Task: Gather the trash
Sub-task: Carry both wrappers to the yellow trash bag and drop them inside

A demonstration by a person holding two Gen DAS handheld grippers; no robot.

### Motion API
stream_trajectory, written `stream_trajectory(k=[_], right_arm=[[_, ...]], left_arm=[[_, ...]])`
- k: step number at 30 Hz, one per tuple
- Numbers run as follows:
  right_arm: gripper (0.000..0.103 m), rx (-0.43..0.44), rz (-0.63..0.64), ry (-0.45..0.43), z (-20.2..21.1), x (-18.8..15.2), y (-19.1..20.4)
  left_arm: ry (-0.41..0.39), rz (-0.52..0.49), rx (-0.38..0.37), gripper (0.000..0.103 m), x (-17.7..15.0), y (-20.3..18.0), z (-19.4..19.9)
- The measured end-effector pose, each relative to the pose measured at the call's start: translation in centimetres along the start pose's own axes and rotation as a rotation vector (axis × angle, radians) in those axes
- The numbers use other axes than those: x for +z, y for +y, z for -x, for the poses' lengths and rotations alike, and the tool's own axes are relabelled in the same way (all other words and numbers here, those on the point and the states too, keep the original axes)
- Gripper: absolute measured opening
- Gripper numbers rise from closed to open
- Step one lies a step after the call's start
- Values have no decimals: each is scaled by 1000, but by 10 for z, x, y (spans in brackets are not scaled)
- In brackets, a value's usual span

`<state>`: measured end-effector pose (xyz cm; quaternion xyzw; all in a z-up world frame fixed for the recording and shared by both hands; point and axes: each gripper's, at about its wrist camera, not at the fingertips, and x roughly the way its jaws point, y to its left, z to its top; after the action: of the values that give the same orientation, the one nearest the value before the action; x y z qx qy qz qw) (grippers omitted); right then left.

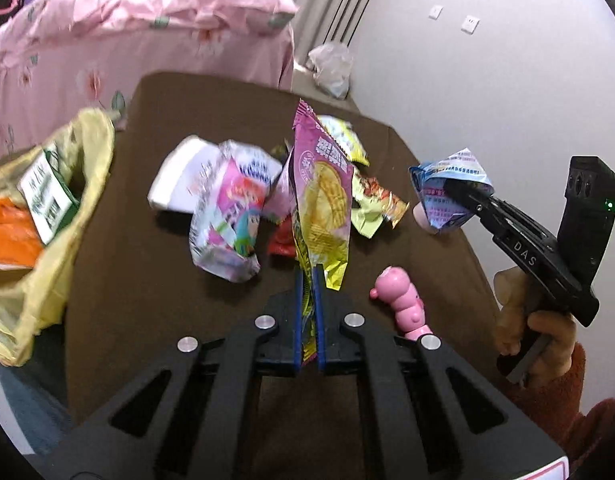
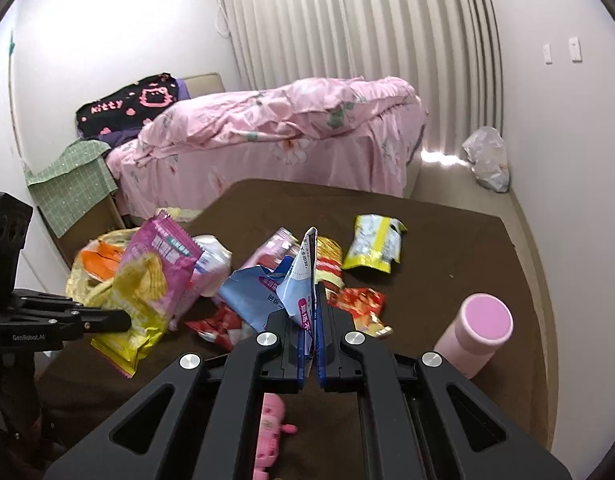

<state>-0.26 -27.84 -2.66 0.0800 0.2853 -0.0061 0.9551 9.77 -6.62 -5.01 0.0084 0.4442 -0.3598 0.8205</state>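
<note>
A glossy pink-and-yellow chip packet (image 1: pixel 321 184) is pinched upright in the left gripper (image 1: pixel 309 280) over the brown cloth-covered table (image 1: pixel 147 280). A creased blue-and-white foil wrapper (image 2: pixel 303 280) is clamped in the right gripper (image 2: pixel 311 320). More crumpled wrappers (image 2: pixel 371 248) are strewn on the cloth beside a thin yellow plastic bag (image 1: pixel 47 240) (part-filled). A smooth pink cylindrical cup (image 2: pixel 477 332) stands near.

Bright, even light; fisheye-warped edges

place: home bedroom | evidence: bed (image 2: pixel 275 136) with pink quilt, curtains (image 2: pixel 347 24), wall sockets (image 2: pixel 574 49)
</note>
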Motion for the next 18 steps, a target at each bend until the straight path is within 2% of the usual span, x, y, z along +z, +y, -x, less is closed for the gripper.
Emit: stream_trajectory(k=[8, 12, 15, 16, 18], right_arm=[[6, 68, 73, -10, 3, 18, 42], [6, 122, 114, 3, -4, 30, 67], [6, 165, 155, 20, -16, 42, 90], [6, 170, 169, 24, -18, 45, 97], [6, 188, 199, 33, -26, 51, 112]], left_arm=[[-76, 107, 28, 5, 1, 46, 36], [-130, 175, 72, 5, -3, 78, 58], [-176, 217, 173, 5, -3, 110, 74], [-191, 242, 233, 5, -2, 127, 80], [-210, 280, 305, 5, -3, 149, 87]])
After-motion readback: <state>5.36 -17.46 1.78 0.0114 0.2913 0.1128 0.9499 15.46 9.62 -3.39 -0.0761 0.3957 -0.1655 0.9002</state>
